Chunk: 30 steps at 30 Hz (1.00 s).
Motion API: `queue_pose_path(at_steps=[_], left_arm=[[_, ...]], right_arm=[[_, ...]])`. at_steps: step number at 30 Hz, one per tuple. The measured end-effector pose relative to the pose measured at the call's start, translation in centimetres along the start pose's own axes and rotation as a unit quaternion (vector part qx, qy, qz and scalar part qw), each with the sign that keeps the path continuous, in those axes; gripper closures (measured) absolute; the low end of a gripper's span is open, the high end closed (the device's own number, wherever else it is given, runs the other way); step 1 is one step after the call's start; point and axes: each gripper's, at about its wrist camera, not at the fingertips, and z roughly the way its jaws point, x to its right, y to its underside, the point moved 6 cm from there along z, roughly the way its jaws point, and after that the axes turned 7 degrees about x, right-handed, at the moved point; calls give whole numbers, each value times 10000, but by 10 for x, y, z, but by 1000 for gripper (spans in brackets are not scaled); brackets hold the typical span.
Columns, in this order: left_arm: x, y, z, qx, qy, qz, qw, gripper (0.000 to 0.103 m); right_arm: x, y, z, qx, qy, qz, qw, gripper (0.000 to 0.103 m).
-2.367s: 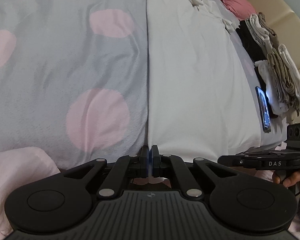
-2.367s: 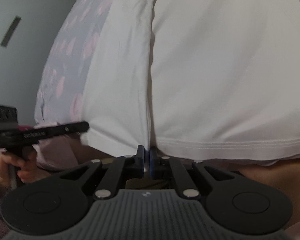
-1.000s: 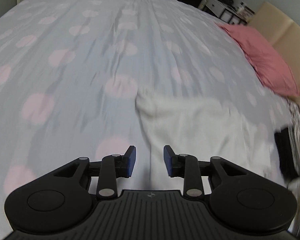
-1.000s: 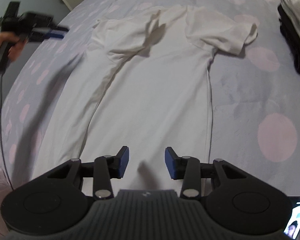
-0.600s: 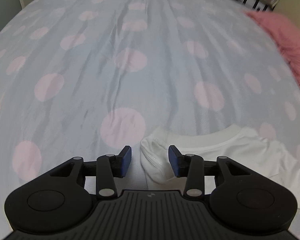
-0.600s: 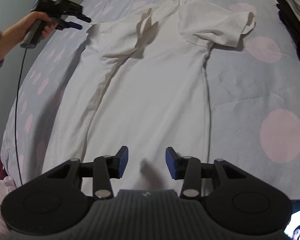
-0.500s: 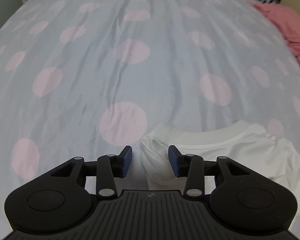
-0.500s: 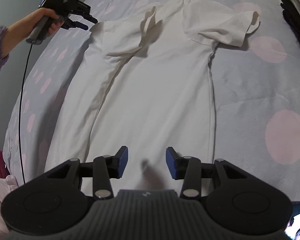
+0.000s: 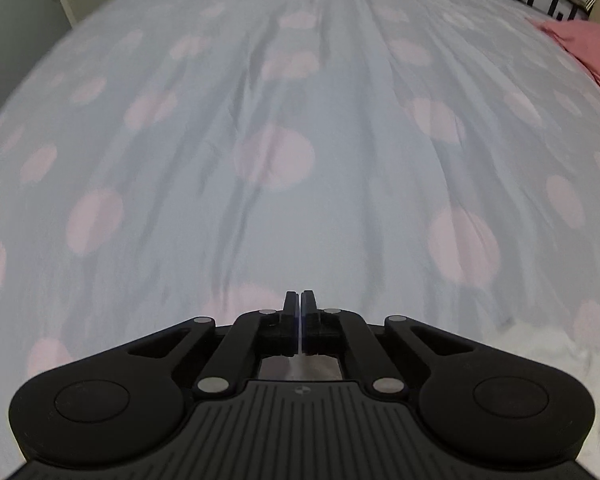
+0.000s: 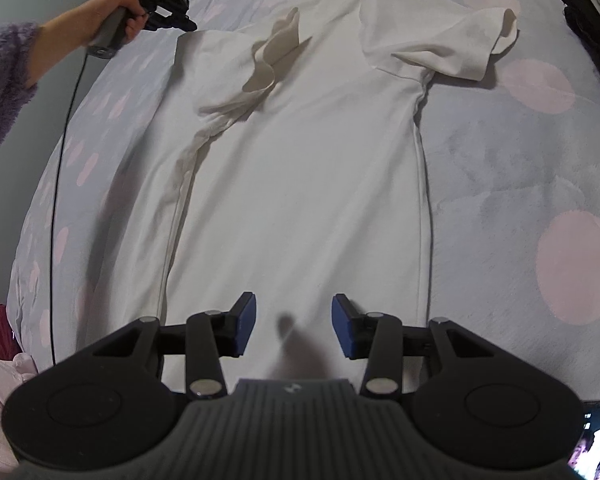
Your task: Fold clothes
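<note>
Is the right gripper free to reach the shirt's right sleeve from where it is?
Probably yes: the right gripper is open above the white T-shirt, and nothing lies between it and the sleeve.

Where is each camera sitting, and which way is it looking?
Left wrist view: sits on the left tongs, whose fingers are shut, low over the spotted bed cover, looking across it to a pink pillow; only the tongs show.
Right wrist view: sits on the open right tongs, looking along the white T-shirt from its hem end toward the collar; the person's hand and purple sleeve show, with the left tongs at the shirt's far left corner.
Both show the bed cover and the T-shirt.
</note>
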Motion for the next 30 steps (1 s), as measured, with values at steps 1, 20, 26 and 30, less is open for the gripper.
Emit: queue_pose_path(at_steps=[1, 20, 26, 30], left_arm=[[0, -3, 1, 59, 64, -41, 10000, 103], [32, 71, -34, -391, 1152, 1173, 9856, 102], [39, 74, -37, -176, 888, 1154, 9892, 102], [59, 77, -77, 63, 1340, 1469, 9800, 99]], right_arm=[[-1, 0, -1, -3, -12, -11, 10000, 57], [18, -10, -10, 269, 344, -6, 9990, 54], [36, -9, -18, 340, 518, 189, 9979, 54], [33, -5, -21, 375, 434, 178, 9982, 54]])
